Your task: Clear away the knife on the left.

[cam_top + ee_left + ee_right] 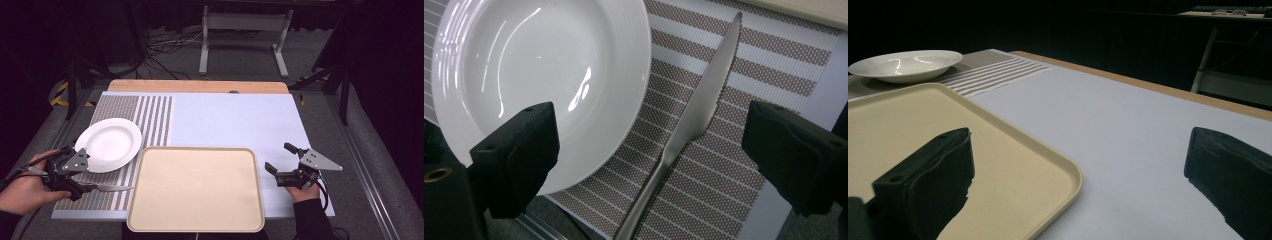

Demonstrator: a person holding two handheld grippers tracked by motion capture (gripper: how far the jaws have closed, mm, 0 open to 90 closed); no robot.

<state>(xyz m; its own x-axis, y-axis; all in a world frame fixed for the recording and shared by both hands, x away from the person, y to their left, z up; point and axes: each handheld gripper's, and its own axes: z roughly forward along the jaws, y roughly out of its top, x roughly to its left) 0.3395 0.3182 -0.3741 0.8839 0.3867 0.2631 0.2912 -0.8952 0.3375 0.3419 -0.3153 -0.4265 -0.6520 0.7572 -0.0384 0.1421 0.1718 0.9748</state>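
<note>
Watching: high view w/ both grippers low in frame, me reading them off the feeds.
Left gripper [75,172]: I'm seeing it sitting at lower left of high view, over the striped mat [150,112], jaws standing wide apart, clamping nothing.
Knife [689,125]: it's lying flat on the mat, running diagonally through the left gripper view from bottom centre to upper right, between the two jaws but touching neither; blade tip pointing twd upper right, handle going out at the bottom edge.
Knife, high view [111,188]: lying at lower left, just left of the tray, blade pointing twd the tray edge, handle end passing under the gripper.
Plate [539,75]: white, empty, taking up the upper left of left gripper view, its rim lying just beside the knife blade; can't tell if they're touching.
Plate, high view [109,145]: sitting left of centre on the mat, just above the left gripper.
Tray [196,189]: beige, empty, lying bottom centre, betw. the two grippers.
Right gripper [286,167]: I'm holding it at lower right of high view, just right of the tray over the pale blue table cover [235,120]; jaws spread apart, gripping nothing.
Right gripper view: tray corner [1068,175] showing at lower left, plate far off at upper left.
</note>
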